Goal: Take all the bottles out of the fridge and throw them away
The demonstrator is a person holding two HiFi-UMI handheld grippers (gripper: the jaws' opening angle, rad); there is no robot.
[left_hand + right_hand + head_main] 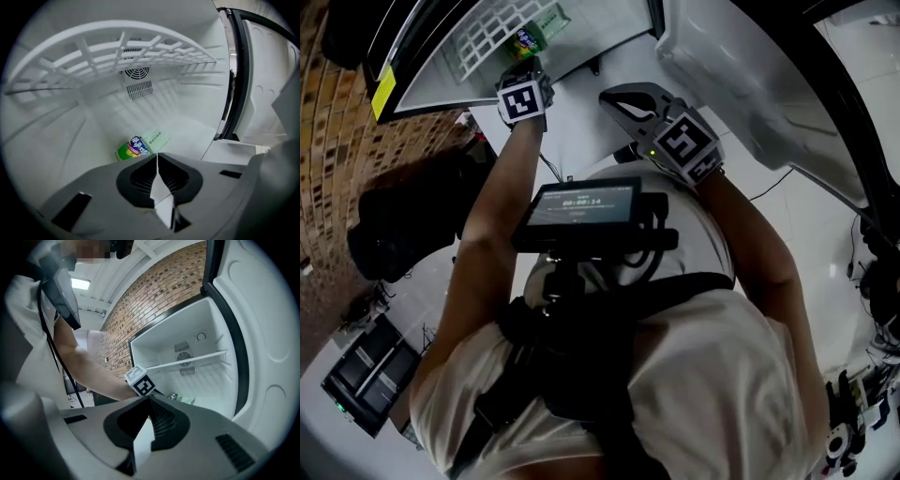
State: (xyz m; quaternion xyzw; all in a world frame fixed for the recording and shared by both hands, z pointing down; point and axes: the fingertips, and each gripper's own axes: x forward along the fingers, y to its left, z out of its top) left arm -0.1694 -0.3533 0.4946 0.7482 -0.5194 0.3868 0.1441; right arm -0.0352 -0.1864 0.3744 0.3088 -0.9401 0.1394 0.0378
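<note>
My left tool [157, 155], clenched empty, hangs near the green-labelled bottle [137, 147] lying in the fridge [56, 140]; next I open it to grasp. Right tool [150, 400] clenched empty too.

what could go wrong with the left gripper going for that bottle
The left gripper has its jaws together, so arriving like that it might shove the bottle deeper instead of grasping it. The bottle lies on its side on the fridge floor and may roll when touched. A high lift could knock the shelf above.
</note>
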